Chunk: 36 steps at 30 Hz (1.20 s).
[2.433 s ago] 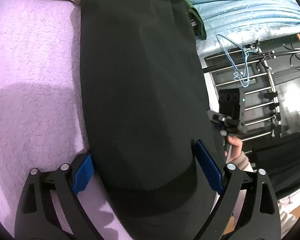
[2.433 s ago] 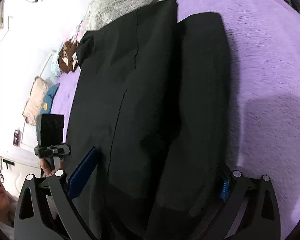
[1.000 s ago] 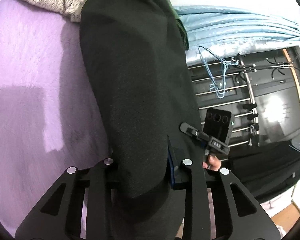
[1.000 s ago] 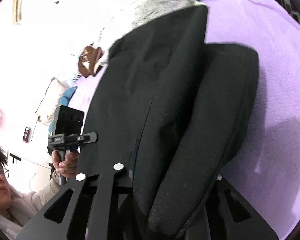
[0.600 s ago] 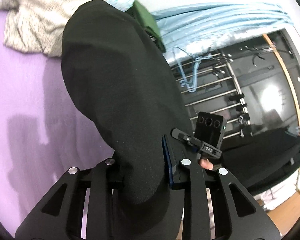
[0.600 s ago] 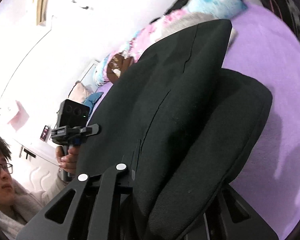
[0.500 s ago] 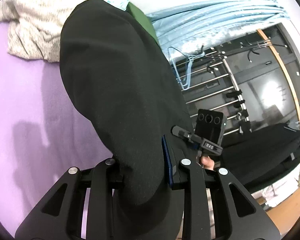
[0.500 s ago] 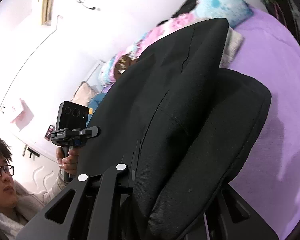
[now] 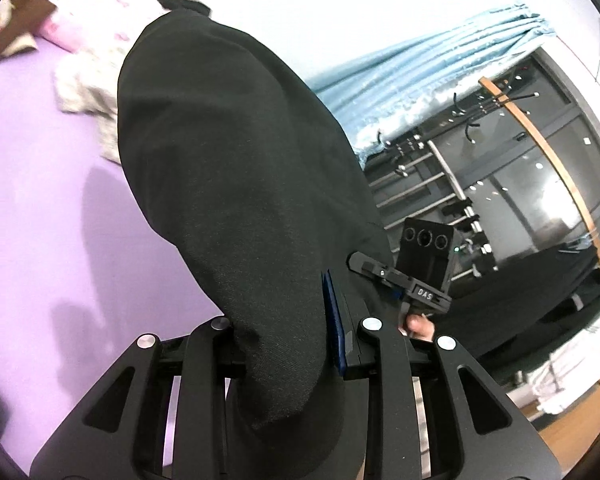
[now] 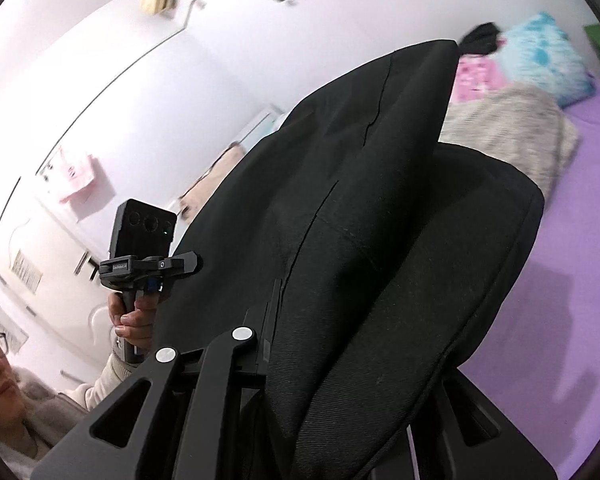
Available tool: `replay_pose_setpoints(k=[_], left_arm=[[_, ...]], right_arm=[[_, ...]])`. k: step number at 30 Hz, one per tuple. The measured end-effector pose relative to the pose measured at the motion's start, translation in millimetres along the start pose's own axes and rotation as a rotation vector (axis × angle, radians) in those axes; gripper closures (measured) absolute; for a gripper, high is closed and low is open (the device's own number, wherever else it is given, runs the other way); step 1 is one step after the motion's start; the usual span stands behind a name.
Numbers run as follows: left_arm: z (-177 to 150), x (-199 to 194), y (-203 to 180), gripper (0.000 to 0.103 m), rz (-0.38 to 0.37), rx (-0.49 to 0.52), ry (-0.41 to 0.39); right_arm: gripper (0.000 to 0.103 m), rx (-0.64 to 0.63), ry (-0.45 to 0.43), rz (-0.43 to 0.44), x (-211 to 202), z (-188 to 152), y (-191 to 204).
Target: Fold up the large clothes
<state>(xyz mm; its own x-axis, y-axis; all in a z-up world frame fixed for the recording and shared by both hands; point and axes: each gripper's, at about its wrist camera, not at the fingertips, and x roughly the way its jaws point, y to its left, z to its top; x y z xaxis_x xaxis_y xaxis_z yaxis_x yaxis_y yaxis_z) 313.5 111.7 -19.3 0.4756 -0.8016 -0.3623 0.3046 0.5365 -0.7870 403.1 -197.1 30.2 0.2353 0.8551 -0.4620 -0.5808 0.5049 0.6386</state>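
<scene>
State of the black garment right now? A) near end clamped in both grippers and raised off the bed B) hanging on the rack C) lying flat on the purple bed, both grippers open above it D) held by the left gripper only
A: the left gripper and the right gripper are each shut on the black garment, whose near end rises above the purple bed.

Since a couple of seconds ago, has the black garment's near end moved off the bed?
Yes. The black garment has lifted above the purple bedspread, both grippers clamped on it.
</scene>
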Motion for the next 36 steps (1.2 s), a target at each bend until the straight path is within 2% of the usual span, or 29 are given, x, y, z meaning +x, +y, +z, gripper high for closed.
replay_pose_setpoints(k=[5, 6, 10, 16, 18, 22, 30, 36], left_arm=[[-18.0, -79.3, 17.7, 0.078, 0.071, -0.032, -0.054], [-21.3, -92.8, 22.5, 0.078, 0.081, -0.043, -0.064], [-37.9, -145.2, 44.5, 0.078, 0.130, -0.071, -0.112], [-65.9, -225.5, 99.1, 0.078, 0.206, -0.151, -0.198], [-74.4, -247.0, 111.5, 0.078, 0.232, -0.165, -0.217], [-90.8, -295.8, 140.4, 0.078, 0.272, -0.206, -0.274], [-117.8, -354.6, 186.0, 0.078, 0.347, -0.285, -0.342], [-135.7, -375.6, 206.7, 0.078, 0.372, -0.319, -0.379]], right_arm=[[0.091, -0.022, 0.051, 0.072, 61.6, 5.4, 30.3], [0.091, -0.028, 0.060, 0.081, 64.6, -5.3, 39.4], [0.090, -0.060, 0.125, 0.124, 128.8, -0.1, 64.4], [0.090, -0.101, 0.216, 0.200, 217.7, -3.8, 101.3], [0.090, -0.125, 0.254, 0.232, 260.3, 0.2, 122.2], [0.090, -0.150, 0.295, 0.298, 305.5, 1.9, 138.7], [0.090, -0.176, 0.376, 0.376, 389.6, -12.2, 154.2], [0.090, -0.178, 0.412, 0.411, 415.0, -20.2, 161.4]])
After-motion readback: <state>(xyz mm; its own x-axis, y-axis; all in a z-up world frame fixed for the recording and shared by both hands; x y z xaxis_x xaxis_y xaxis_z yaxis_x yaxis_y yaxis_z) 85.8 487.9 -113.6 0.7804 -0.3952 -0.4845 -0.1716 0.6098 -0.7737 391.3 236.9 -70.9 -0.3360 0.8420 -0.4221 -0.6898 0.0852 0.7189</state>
